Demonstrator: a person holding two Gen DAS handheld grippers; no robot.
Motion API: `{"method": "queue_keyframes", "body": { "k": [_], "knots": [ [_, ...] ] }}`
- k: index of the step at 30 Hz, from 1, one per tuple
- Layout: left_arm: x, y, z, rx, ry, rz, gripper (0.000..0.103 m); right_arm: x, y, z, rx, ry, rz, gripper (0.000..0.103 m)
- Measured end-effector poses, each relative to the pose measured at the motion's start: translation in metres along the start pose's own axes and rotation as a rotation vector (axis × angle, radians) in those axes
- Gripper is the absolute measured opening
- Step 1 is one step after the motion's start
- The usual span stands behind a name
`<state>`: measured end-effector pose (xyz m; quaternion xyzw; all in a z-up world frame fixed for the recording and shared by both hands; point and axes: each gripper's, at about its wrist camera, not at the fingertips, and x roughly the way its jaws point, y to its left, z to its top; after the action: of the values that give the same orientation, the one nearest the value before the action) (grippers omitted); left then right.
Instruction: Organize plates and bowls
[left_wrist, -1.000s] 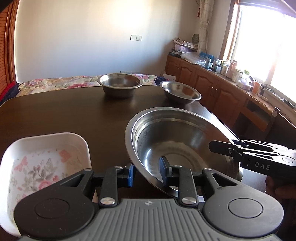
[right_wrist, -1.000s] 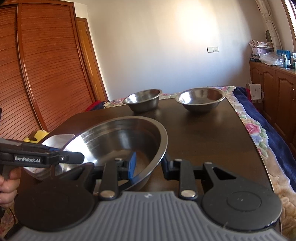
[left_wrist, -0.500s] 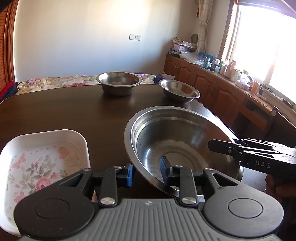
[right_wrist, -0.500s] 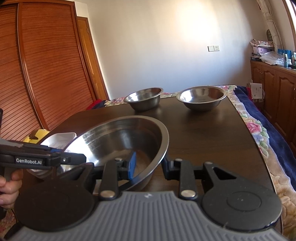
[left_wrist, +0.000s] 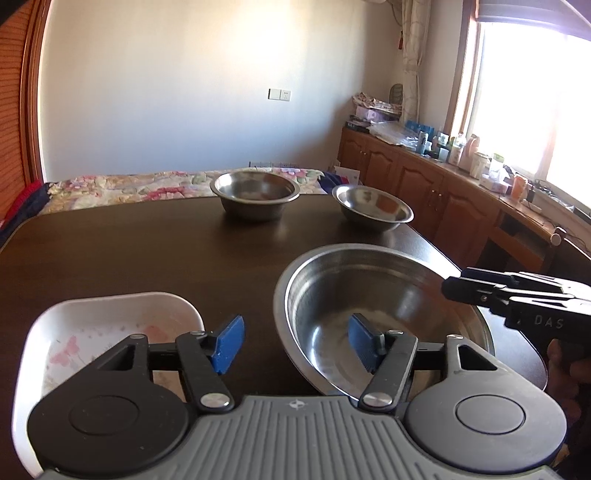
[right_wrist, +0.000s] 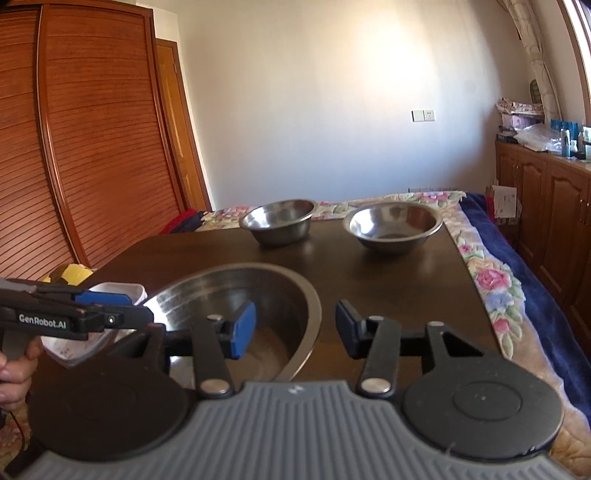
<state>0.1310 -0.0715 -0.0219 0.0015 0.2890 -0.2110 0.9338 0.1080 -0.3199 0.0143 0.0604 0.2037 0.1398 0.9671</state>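
The large steel bowl (left_wrist: 376, 314) sits on the dark counter (left_wrist: 147, 254) near its front right corner, flat as far as the fisheye view allows one to judge. The left tongs (left_wrist: 295, 341) are spread wide open over the bowl's near left rim: the right blue pad (left_wrist: 364, 341) is inside the bowl, the left pad (left_wrist: 229, 341) outside it above bare counter, and neither pad touches the rim. In the right wrist view the right tongs (right_wrist: 291, 328) are likewise open and straddle the bowl's right rim (right_wrist: 314, 306), one pad inside the bowl and one outside, gripping nothing.

Just beside the large bowl, toward the front left corner of the counter, lies a white rectangular dish (left_wrist: 103, 325) with a faded flower print. It is close to the bowl but apart from it.

Two smaller steel bowls stand at the far edge of the counter, well apart from the large one: a deeper bowl (left_wrist: 255, 194) near the middle of that edge and a shallower bowl (left_wrist: 372, 208) at the far right corner. They are near each other, not touching.

A hand (right_wrist: 13, 373) holds the left tongs' grip at the left edge of the right wrist view.
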Motion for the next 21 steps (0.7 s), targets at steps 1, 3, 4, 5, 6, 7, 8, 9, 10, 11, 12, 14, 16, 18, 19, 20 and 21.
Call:
{"method": "queue_keyframes", "body": {
  "k": [1,3,4,5,6,7,8,9,10,11,12,14,16,18,19,20,21],
  "knots": [
    [0.000,0.001,0.001,0.001,-0.003,0.003,0.066,0.000,0.000,0.002,-0.003,-0.003,-0.003,0.050],
    [-0.001,0.002,0.003,0.003,-0.009,0.009,0.068,0.000,-0.001,0.005,-0.008,-0.007,-0.008,0.051],
    [0.000,0.003,0.004,0.004,-0.012,0.014,0.068,0.000,-0.001,0.007,-0.011,-0.009,-0.009,0.051],
    [0.000,0.003,0.005,0.004,-0.013,0.017,0.069,0.000,-0.001,0.008,-0.014,-0.010,-0.011,0.051],
    [0.000,0.005,0.006,0.005,-0.014,0.018,0.069,0.000,-0.001,0.009,-0.018,-0.011,-0.011,0.051],
    [0.001,0.005,0.007,0.005,-0.015,0.020,0.069,0.001,-0.002,0.011,-0.022,-0.013,-0.012,0.051],
    [0.001,0.006,0.008,0.006,-0.016,0.022,0.069,0.002,-0.003,0.013,-0.025,-0.015,-0.011,0.051],
    [0.001,0.007,0.010,0.008,-0.015,0.024,0.069,0.002,-0.003,0.015,-0.028,-0.017,-0.010,0.051],
    [0.001,0.007,0.011,0.011,-0.016,0.024,0.069,0.003,-0.005,0.018,-0.032,-0.019,-0.007,0.051],
    [0.002,0.008,0.014,0.014,-0.017,0.026,0.069,0.004,-0.005,0.021,-0.038,-0.022,-0.005,0.052],
    [0.003,0.008,0.017,0.018,-0.020,0.030,0.069,0.005,-0.006,0.024,-0.046,-0.025,-0.005,0.052],
    [0.004,0.009,0.022,0.024,-0.026,0.038,0.069,0.007,-0.008,0.030,-0.063,-0.032,-0.006,0.052],
    [0.007,0.011,0.028,0.026,-0.030,0.047,0.069,0.010,-0.010,0.036,-0.075,-0.034,-0.005,0.052],
    [0.010,0.013,0.033,0.022,-0.032,0.055,0.069,0.013,-0.012,0.041,-0.084,-0.033,-0.003,0.052],
    [0.012,0.014,0.037,0.019,-0.034,0.058,0.069,0.016,-0.013,0.045,-0.092,-0.031,-0.001,0.052],
    [0.014,0.016,0.040,0.016,-0.034,0.060,0.069,0.018,-0.014,0.048,-0.099,-0.029,0.001,0.052],
    [0.016,0.017,0.043,0.014,-0.035,0.063,0.069,0.020,-0.014,0.050,-0.106,-0.028,0.003,0.052]
  ]
}}
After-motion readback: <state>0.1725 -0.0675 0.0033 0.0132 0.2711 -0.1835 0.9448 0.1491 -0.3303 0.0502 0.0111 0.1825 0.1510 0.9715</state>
